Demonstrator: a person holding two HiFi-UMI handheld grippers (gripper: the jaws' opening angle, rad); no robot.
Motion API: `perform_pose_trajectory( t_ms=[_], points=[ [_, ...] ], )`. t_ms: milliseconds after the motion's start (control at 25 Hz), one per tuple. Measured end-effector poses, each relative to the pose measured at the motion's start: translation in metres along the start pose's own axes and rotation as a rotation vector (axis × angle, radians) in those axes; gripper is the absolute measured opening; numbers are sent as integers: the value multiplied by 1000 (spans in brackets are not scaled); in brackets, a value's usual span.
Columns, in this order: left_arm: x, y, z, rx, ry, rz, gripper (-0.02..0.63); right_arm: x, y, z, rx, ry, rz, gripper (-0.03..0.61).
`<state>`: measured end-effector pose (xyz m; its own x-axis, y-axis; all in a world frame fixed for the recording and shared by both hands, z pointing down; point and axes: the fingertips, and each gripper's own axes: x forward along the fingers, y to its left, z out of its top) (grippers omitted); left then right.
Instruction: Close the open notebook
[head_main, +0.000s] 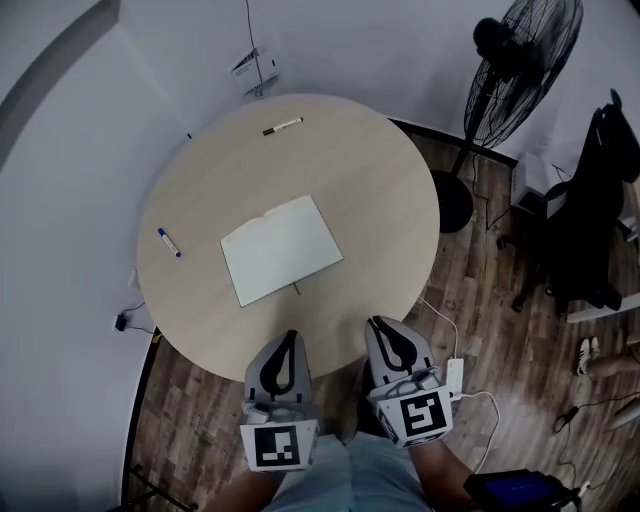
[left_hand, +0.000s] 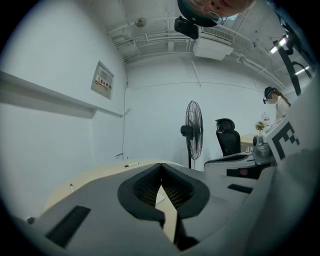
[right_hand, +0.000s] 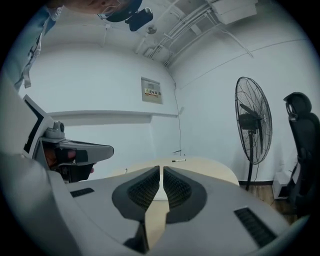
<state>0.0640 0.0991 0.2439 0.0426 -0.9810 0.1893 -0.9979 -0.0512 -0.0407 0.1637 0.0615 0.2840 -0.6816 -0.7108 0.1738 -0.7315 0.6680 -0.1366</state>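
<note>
Near the middle of the round table (head_main: 380, 180) we found the notebook (head_main: 281, 249) lying open and flat. Both pages were white and blank, the fold between them barely showed, and its edges sat skewed to the table rim. A short dark strip stuck out from its near edge. We noted a blue pen (head_main: 169, 242) well to its left and a black marker (head_main: 282, 126) by the far rim. The left gripper (head_main: 289, 337) hung at the near rim, jaws pressed together, empty. The right gripper (head_main: 379, 323) sat beside it, jaws all but meeting, nothing in the slit. Both were apart from the notebook.
</note>
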Motion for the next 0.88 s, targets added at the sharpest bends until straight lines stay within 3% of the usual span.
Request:
perform_pose_trajectory(
  t_ms=[280,480,880],
  points=[
    [44,7,36,6,-41,110,18,48,-19,45,-46,-83,137,51],
    [52,23,57,2,-84,183,18,73,-16,62,-44,-80,210,51],
    [42,97,53,-42,-90,336,18,131,21,69,-102,-34,314,51]
  ],
)
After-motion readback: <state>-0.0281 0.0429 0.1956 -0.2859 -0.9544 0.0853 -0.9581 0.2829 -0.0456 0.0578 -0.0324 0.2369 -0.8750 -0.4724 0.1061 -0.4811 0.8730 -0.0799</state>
